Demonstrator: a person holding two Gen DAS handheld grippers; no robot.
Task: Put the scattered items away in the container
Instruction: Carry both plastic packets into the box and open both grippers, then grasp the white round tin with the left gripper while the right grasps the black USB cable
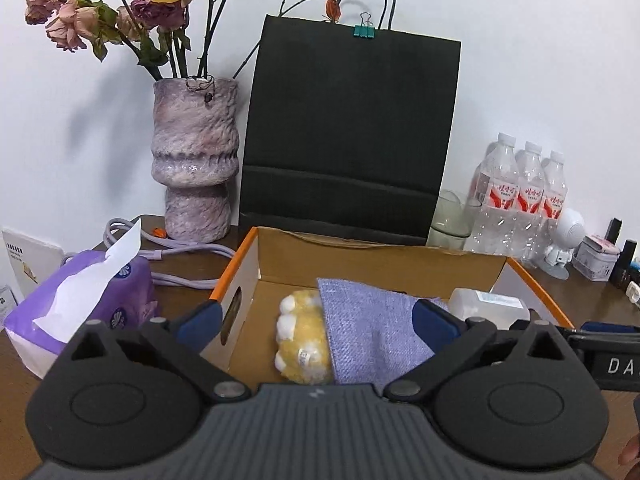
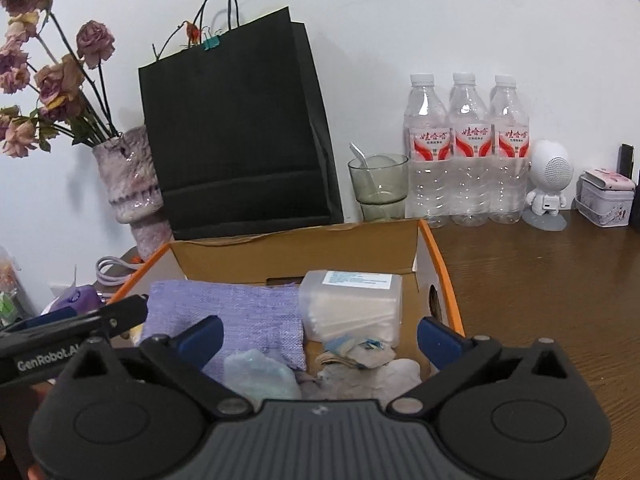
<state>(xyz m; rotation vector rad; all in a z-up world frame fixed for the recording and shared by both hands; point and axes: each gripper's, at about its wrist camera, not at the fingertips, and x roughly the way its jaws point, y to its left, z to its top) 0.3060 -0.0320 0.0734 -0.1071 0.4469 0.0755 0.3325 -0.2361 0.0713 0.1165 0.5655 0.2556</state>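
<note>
White wall [image 2: 440, 20], brown wooden table [image 2: 540, 280] (glossy)

A black paper bag [image 2: 236, 128] is standing just behind the cardboard box [image 2: 436, 276], blocking the back; bare table [image 2: 540, 280] is lying open rightward

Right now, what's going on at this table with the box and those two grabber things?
A person holds a two-finger gripper in each hand over an open cardboard box on a wooden table. The left gripper and right gripper are both open and empty. In the box lie a purple cloth, a yellow plush toy, a clear box of cotton swabs and some crumpled wrappers. A purple tissue pack sits on the table outside the box.
</note>
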